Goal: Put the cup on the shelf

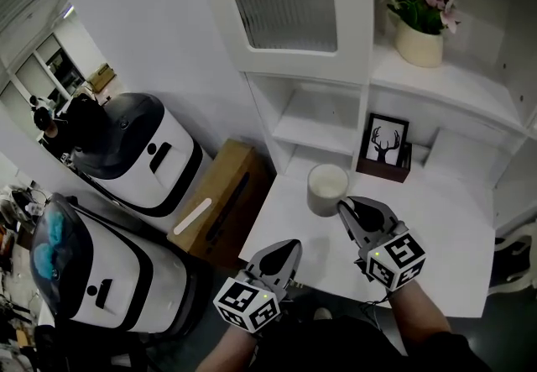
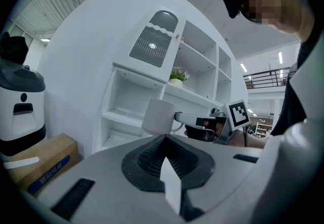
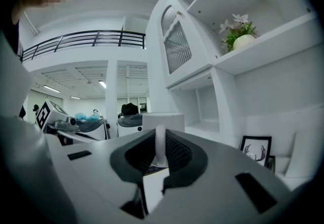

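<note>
Our left gripper (image 1: 291, 246) hangs empty, jaws pinched together, in the head view; our right gripper (image 1: 342, 207) clamps the white cup (image 1: 327, 188) over the counter (image 1: 453, 219), near a deer picture (image 1: 386, 144). Left gripper view: the cardboard box (image 2: 43, 167) carries print we cannot read. Right gripper view: jaws squeeze the handle (image 3: 160, 142).

Matt white cup (image 1: 327, 188) on a smooth, satin-white table (image 1: 445, 227); beside the table, a dull brown cardboard box (image 1: 220, 204).
</note>
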A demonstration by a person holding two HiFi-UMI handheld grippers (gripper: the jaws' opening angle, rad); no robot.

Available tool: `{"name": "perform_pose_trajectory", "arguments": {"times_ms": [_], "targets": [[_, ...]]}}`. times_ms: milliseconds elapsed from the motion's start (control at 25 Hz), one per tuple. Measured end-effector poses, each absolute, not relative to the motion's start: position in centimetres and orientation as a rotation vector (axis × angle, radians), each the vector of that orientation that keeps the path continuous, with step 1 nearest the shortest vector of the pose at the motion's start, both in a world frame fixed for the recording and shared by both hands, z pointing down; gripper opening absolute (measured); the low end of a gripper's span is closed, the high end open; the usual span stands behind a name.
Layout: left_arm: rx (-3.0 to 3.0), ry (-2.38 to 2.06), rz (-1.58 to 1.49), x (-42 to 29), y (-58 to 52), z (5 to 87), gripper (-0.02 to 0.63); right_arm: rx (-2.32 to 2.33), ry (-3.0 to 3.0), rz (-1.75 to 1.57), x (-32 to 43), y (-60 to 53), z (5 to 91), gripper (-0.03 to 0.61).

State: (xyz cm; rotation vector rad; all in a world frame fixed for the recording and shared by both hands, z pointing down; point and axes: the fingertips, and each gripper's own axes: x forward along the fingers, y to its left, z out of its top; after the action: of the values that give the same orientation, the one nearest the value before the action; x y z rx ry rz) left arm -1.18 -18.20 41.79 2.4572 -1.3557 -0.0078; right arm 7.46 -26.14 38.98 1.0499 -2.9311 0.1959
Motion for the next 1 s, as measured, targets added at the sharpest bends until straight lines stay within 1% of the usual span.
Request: {"name": "perform_pose_trajectory", "arguments": {"times_ms": [400, 1000], "targets": [[2.516, -1.233, 0.01, -1.4, -21.9, 42.0, 0.005, 1.176, -2.876, 0.205, 7.2, -28.8, 39.3, 0.031], [2.587, -1.036, 0.057, -5.4, -27.9, 42.6, 0.005, 1.37, -2.773, 0.215, 3.3, -34.8, 39.9, 0.031]]}}
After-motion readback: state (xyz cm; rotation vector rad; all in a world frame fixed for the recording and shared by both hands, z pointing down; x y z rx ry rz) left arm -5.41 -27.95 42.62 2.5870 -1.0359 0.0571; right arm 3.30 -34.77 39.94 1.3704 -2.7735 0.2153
